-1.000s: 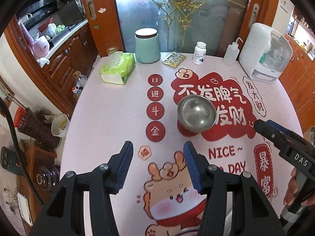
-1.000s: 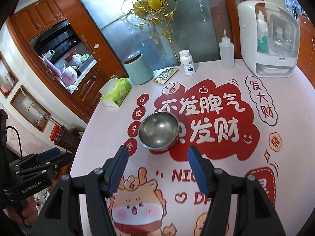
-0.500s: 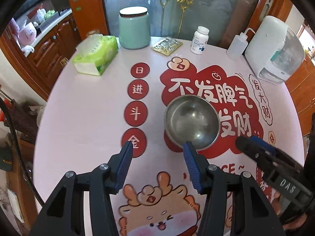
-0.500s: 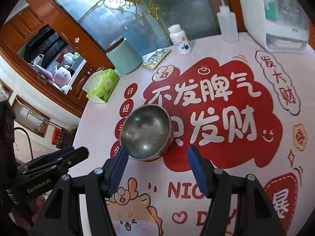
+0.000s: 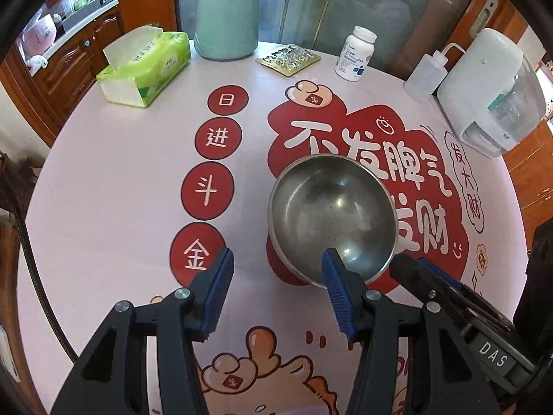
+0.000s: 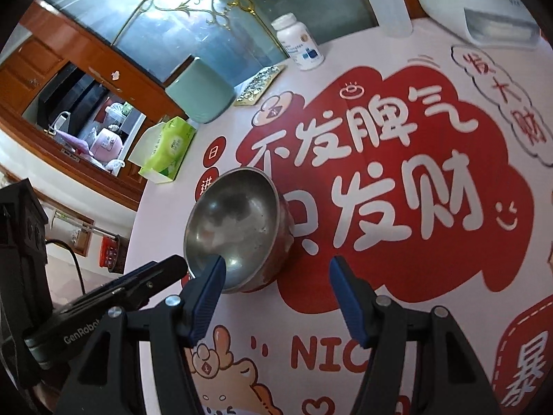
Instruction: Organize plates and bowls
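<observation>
My left gripper point(image 5: 276, 269) and right gripper point(image 6: 274, 278), both with jaws released, flank the round, dented steel bowl point(image 5: 331, 218) on the desk's red slogan patch; it looks light, stiff, slippery, best pinched at its thin near rim.

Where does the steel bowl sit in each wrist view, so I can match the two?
Left wrist: steel bowl right of centre, its near rim behind the right fingertip of the left gripper.
Right wrist: bowl left of centre, behind the left fingertip of the right gripper.
Shared landmark: white pill bottle at the table's far edge.
</observation>
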A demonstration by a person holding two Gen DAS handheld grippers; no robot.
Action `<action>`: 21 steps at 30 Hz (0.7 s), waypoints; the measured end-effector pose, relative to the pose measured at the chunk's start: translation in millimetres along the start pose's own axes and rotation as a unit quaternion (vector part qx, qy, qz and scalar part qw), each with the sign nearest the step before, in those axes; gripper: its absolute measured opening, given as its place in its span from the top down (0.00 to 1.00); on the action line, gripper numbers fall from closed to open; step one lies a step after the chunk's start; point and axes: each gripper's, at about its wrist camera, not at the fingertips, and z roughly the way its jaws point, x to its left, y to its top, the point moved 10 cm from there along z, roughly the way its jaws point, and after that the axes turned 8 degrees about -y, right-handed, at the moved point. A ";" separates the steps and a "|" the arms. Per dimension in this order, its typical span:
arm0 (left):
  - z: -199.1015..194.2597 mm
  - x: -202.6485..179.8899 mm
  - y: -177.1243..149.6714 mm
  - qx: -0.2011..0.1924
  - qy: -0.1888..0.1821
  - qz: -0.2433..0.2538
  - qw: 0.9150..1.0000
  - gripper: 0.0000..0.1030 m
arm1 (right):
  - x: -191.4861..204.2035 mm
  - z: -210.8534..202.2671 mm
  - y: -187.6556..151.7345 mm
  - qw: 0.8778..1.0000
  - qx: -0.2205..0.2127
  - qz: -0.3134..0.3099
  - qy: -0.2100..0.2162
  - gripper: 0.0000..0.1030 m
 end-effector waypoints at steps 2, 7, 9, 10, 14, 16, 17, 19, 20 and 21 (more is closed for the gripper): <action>5.3 0.6 -0.7 0.002 0.000 0.001 1.000 0.50 | -0.6 4.4 -0.9 1.000 0.002 0.003 0.003 0.49; 14.6 0.5 -2.8 0.001 0.001 0.004 1.000 0.53 | -3.4 11.1 -2.4 1.000 0.005 0.013 0.015 0.61; 17.6 0.0 -4.5 0.004 0.001 0.007 1.000 0.56 | -1.6 10.8 -2.1 1.000 0.002 0.014 0.027 0.66; 18.2 -0.1 -5.1 0.005 0.001 0.008 1.000 0.61 | -1.0 10.3 -2.4 0.999 0.001 0.013 0.030 0.68; 20.6 -0.5 -8.5 0.008 0.000 0.009 1.000 0.69 | -1.3 8.1 -3.3 0.999 -0.002 0.014 0.030 0.75; 22.4 -1.5 -12.0 0.011 -0.004 0.014 1.000 0.72 | -3.2 8.2 -4.0 0.999 -0.001 0.017 0.031 0.78; 24.1 -2.2 -14.9 0.016 -0.004 0.020 1.000 0.74 | -4.1 8.3 -4.9 0.999 0.000 0.018 0.030 0.79; 26.2 -3.2 -19.6 0.022 -0.007 0.024 0.999 0.79 | -5.8 8.2 -6.6 0.999 0.003 0.018 0.026 0.82; 27.4 -4.4 -24.1 0.028 -0.011 0.024 0.999 0.81 | -5.9 7.9 -8.1 1.000 0.005 0.017 0.026 0.83; 27.5 -4.6 -26.3 0.030 -0.010 0.024 0.999 0.81 | -5.2 7.8 -9.6 1.000 0.008 0.015 0.026 0.86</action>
